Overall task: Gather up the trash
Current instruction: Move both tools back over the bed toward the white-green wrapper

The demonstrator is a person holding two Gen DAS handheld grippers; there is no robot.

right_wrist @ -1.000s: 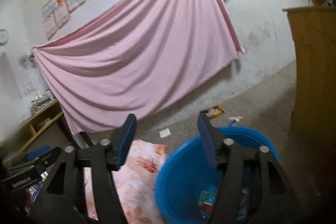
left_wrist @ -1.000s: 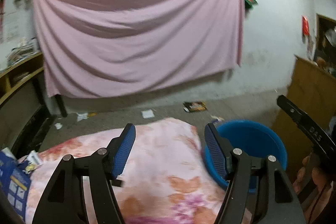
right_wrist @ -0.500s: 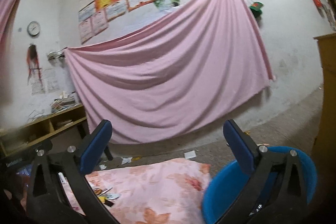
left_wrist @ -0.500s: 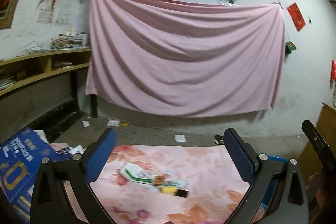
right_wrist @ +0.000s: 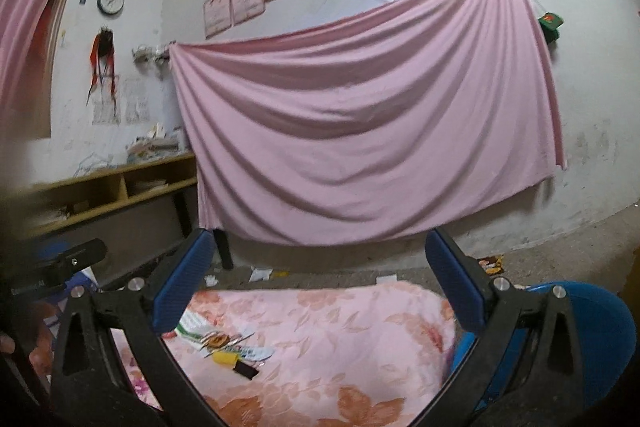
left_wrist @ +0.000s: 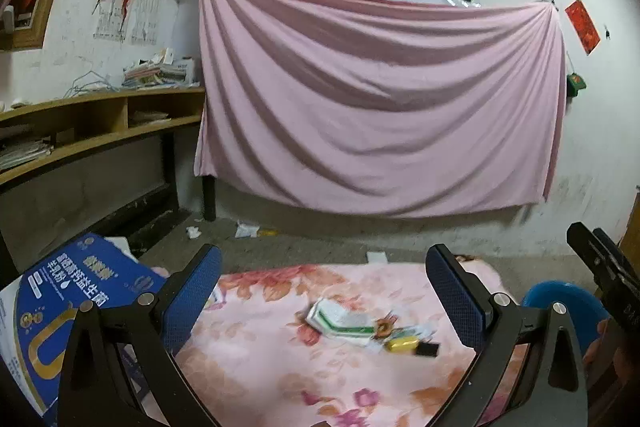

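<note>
A small heap of trash lies on the floral pink cloth (left_wrist: 280, 359): a green-and-white wrapper (left_wrist: 340, 319), a yellow packet (left_wrist: 402, 343) and a small black piece (left_wrist: 427, 349). My left gripper (left_wrist: 324, 291) stands open above the cloth, with the heap between and beyond its blue pads, untouched. In the right wrist view the same wrapper (right_wrist: 192, 327), yellow packet (right_wrist: 225, 357) and black piece (right_wrist: 246, 371) lie low and left. My right gripper (right_wrist: 316, 279) is open and empty. The blue basin (right_wrist: 600, 327) stands at the cloth's right end.
A blue printed box (left_wrist: 68, 311) sits at the cloth's left end. A pink sheet (left_wrist: 376, 107) hangs on the back wall, with wooden shelves (left_wrist: 100, 131) to the left. Scraps of paper (left_wrist: 246, 229) and a snack packet (right_wrist: 491, 264) lie on the floor.
Both grippers swung left, away from the blue basin and toward the cloth with the trash heap. Both sets of jaws opened wider. The basin slid to the right edge of each view.
</note>
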